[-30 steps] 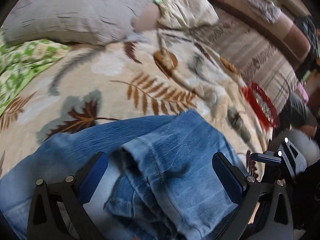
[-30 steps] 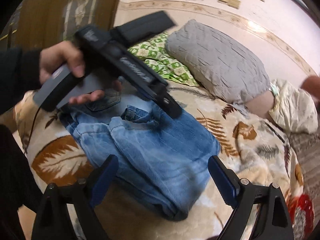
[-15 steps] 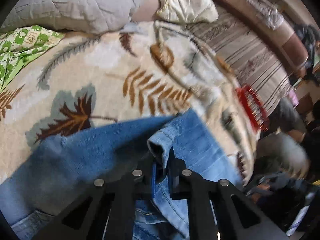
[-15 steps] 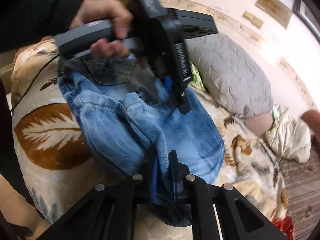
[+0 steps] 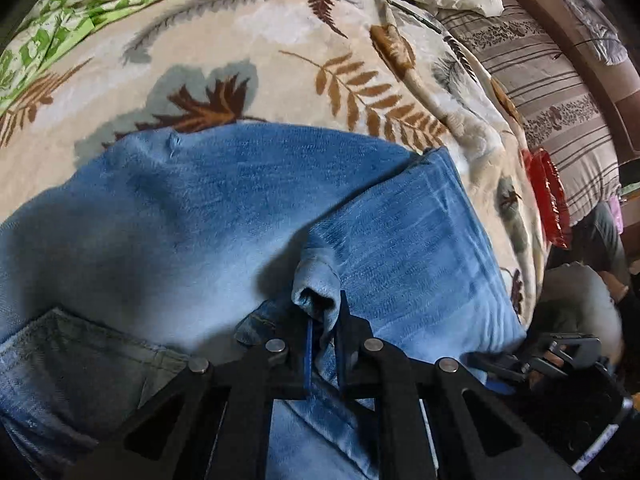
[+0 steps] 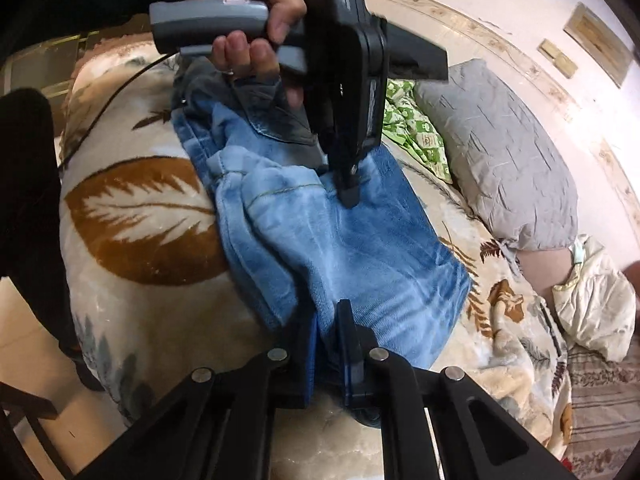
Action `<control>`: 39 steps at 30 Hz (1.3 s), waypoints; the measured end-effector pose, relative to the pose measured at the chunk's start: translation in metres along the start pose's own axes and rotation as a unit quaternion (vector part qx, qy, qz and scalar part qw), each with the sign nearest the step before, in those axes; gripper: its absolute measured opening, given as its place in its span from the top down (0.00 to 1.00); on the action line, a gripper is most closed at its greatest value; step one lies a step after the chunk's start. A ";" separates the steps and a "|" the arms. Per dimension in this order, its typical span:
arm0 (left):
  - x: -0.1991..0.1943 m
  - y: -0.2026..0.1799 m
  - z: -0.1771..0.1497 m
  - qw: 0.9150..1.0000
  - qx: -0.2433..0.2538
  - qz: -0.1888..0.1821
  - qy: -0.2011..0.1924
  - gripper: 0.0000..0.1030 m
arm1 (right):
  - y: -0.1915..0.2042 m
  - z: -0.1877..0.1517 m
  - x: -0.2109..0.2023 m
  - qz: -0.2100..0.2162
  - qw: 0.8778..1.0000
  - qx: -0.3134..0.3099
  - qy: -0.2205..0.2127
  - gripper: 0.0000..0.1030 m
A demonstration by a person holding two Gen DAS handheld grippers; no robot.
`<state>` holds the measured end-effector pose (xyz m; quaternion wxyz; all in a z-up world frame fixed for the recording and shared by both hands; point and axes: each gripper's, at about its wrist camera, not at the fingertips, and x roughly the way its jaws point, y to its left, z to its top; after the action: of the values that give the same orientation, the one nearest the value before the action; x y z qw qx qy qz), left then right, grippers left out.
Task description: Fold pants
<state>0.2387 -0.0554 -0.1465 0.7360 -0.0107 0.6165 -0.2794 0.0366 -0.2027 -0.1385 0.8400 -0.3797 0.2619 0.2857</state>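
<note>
While both tongs (image 5: 324, 336) (image 6: 328, 344) pinch hems, the jeans (image 6: 344, 240) stretch toward the pillow (image 6: 500, 152).

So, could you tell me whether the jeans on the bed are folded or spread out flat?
Folded: the jeans lie as a compact stack of layers on the blanket, not laid out full length.

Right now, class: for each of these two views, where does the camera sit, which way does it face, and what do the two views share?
Left wrist: on the left gripper, facing steeply down at the folded jeans on the leaf-print blanket; its fingers clamp a denim edge.
Right wrist: on the right gripper, facing across the bed toward the grey pillow; a hand holding the left gripper shows.
Shared: jeans, blanket, green patterned cloth.
</note>
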 end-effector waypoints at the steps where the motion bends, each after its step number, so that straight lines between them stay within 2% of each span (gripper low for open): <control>1: -0.002 -0.001 0.000 1.000 -0.003 0.002 -0.001 0.89 | -0.002 0.001 -0.001 -0.001 1.000 -0.001 0.001 0.90; 3: -0.011 -0.004 0.001 1.000 0.000 0.005 -0.016 0.78 | -0.002 0.001 -0.005 -0.013 1.000 -0.006 -0.004 0.89; 4: -0.019 -0.005 0.000 1.000 -0.002 -0.002 -0.025 0.59 | 0.000 0.002 -0.007 -0.018 1.000 -0.008 -0.004 0.89; 5: -0.027 -0.006 0.000 0.999 -0.007 -0.019 -0.036 0.29 | 0.001 0.002 -0.009 -0.023 1.000 -0.008 -0.005 0.89; 6: -0.038 -0.007 -0.002 0.998 -0.014 -0.030 -0.049 0.15 | 0.001 0.002 -0.013 -0.027 1.000 -0.005 -0.008 0.89; 7: -0.046 -0.008 -0.005 0.998 -0.020 -0.022 -0.062 0.01 | 0.000 0.002 -0.018 -0.029 1.000 0.003 -0.011 0.89; 9: -0.064 -0.008 -0.011 0.996 -0.029 0.002 -0.089 0.01 | -0.004 0.002 -0.025 -0.033 0.999 0.017 -0.016 0.86; 11: -0.070 -0.004 -0.018 0.995 -0.048 0.003 -0.090 0.01 | -0.009 0.002 -0.032 -0.035 0.999 0.033 -0.024 0.81; 13: -0.066 0.002 -0.025 0.994 -0.075 -0.007 -0.080 0.01 | -0.015 0.002 -0.039 -0.035 0.997 0.055 -0.038 0.55; 14: -0.062 0.006 -0.030 0.993 -0.088 -0.018 -0.077 0.01 | -0.017 0.002 -0.042 -0.037 0.996 0.064 -0.050 0.20; 15: -0.057 0.010 -0.034 0.991 -0.104 -0.033 -0.074 0.01 | -0.020 0.001 -0.052 -0.043 0.993 0.080 -0.079 0.11; 19: -0.037 0.022 -0.044 0.981 -0.163 -0.070 -0.074 0.01 | -0.033 0.002 -0.065 -0.039 0.986 0.120 -0.112 0.11; 21: -0.033 0.020 -0.044 0.980 -0.167 -0.076 -0.082 0.01 | -0.036 0.000 -0.068 -0.039 0.983 0.132 -0.120 0.11; 24: -0.027 0.013 -0.039 0.976 -0.167 -0.110 -0.081 0.01 | -0.041 -0.003 -0.068 -0.037 0.982 0.145 -0.119 0.11; 27: -0.016 0.007 -0.034 0.980 -0.162 -0.093 -0.070 0.01 | -0.042 -0.005 -0.069 -0.035 0.980 0.156 -0.120 0.11; 30: -0.014 0.009 -0.032 0.979 -0.172 -0.078 -0.076 0.04 | -0.044 -0.007 -0.069 -0.031 0.978 0.164 -0.125 0.11; 31: -0.015 0.008 -0.030 0.979 -0.171 -0.075 -0.081 0.18 | -0.045 -0.008 -0.068 -0.028 0.977 0.168 -0.124 0.11; 32: -0.016 0.007 -0.028 0.980 -0.168 -0.069 -0.085 0.44 | -0.045 -0.009 -0.068 -0.027 0.977 0.172 -0.123 0.11; 34: -0.011 0.009 -0.022 0.983 -0.162 -0.050 -0.073 0.73 | -0.046 -0.011 -0.066 -0.025 0.976 0.179 -0.119 0.11; 36: -0.001 0.011 -0.020 0.986 -0.154 -0.037 -0.053 0.79 | -0.047 -0.013 -0.066 -0.023 0.975 0.186 -0.118 0.11; 39: -0.005 0.012 -0.018 0.987 -0.144 -0.044 -0.056 0.90 | -0.050 -0.015 -0.067 -0.024 0.973 0.193 -0.122 0.11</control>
<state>0.2267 -0.0374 -0.1505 0.7473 -0.1591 0.6068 -0.2191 0.0201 -0.2609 -0.0782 0.9297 -0.1790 0.1980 0.2536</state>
